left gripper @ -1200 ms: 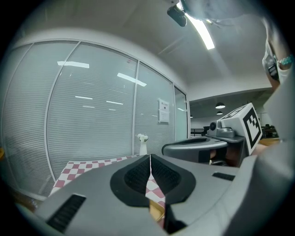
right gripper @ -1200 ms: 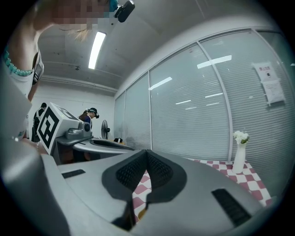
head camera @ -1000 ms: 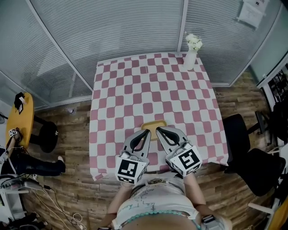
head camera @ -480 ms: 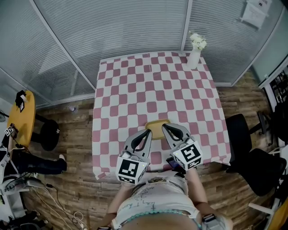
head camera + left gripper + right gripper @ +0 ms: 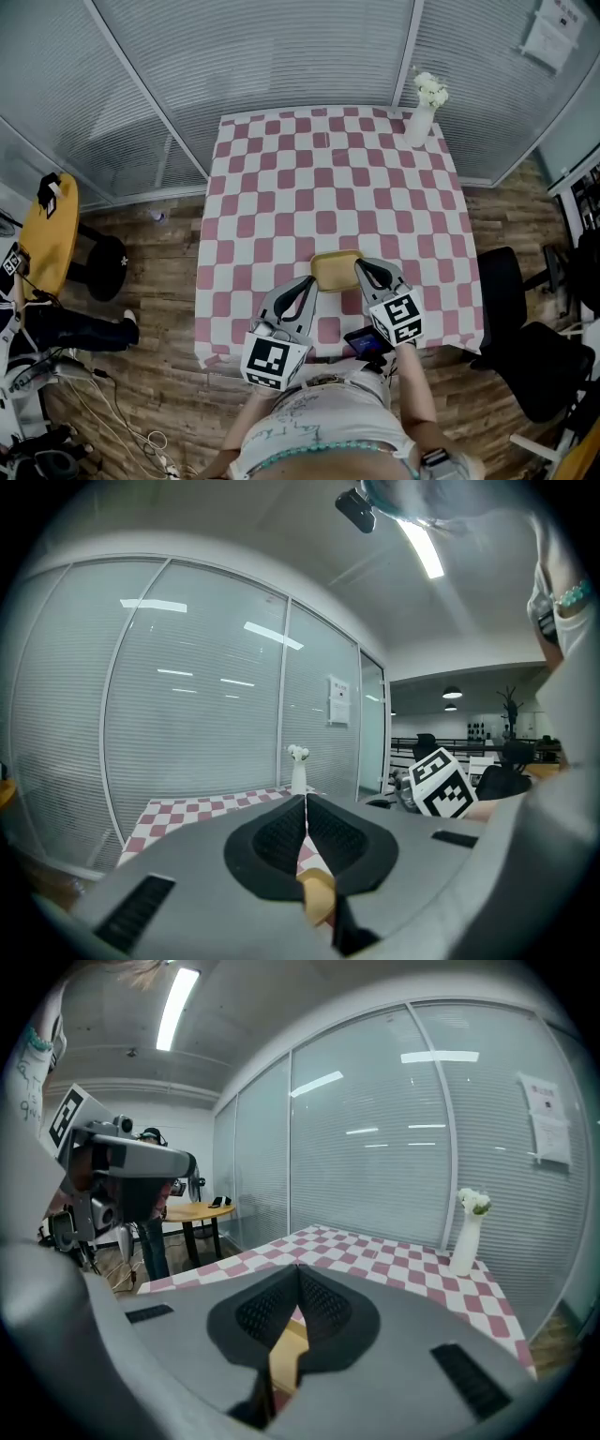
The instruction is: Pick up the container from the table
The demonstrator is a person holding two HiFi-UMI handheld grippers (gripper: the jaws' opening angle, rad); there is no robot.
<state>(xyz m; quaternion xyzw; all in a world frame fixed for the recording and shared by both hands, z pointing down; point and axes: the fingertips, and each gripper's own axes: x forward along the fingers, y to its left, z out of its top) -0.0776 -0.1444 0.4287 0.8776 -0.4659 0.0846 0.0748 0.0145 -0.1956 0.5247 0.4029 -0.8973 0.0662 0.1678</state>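
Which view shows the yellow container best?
Head view: the container shows from above, nearly its whole outline, on the checkered table. The left gripper view catches only a yellow sliver low in frame; the right gripper view likewise.

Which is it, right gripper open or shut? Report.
Shut. The right gripper has its tips pressed together, gripping nothing.

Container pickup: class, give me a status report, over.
Left gripper shut, empty; right gripper shut, empty. Yellow container on table, between them. Vase at far corner, not obstructing.
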